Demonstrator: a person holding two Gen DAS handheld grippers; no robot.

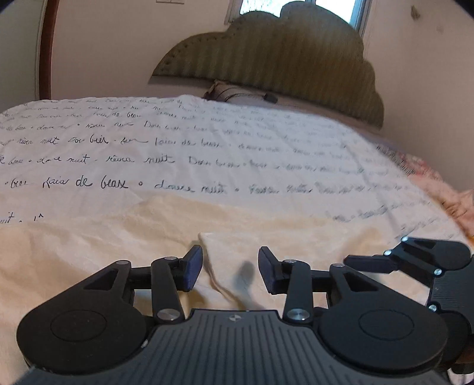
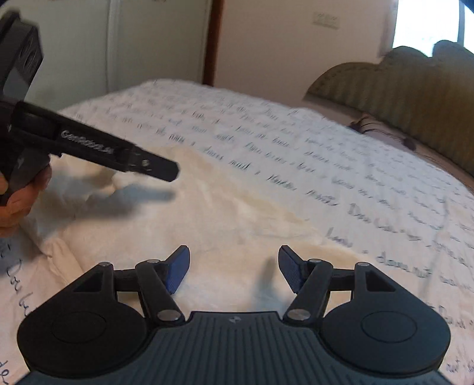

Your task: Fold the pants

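Observation:
Cream pants (image 1: 124, 237) lie spread on a bed, also in the right wrist view (image 2: 225, 213). My left gripper (image 1: 230, 268) is open just above the cloth, with a fold edge (image 1: 207, 248) running between its fingers. My right gripper (image 2: 234, 268) is open and empty over the pants. The right gripper shows at the right edge of the left wrist view (image 1: 414, 260). The left gripper shows in the right wrist view (image 2: 118, 151), held by a hand (image 2: 17, 201) above the pants.
The bed has a white cover with black handwriting print (image 1: 177, 148). A green scalloped headboard (image 1: 281, 59) and a pillow (image 1: 237, 93) stand at the far end. A window (image 2: 426, 23) and walls lie beyond. Patterned fabric (image 1: 438, 183) lies at the bed's right edge.

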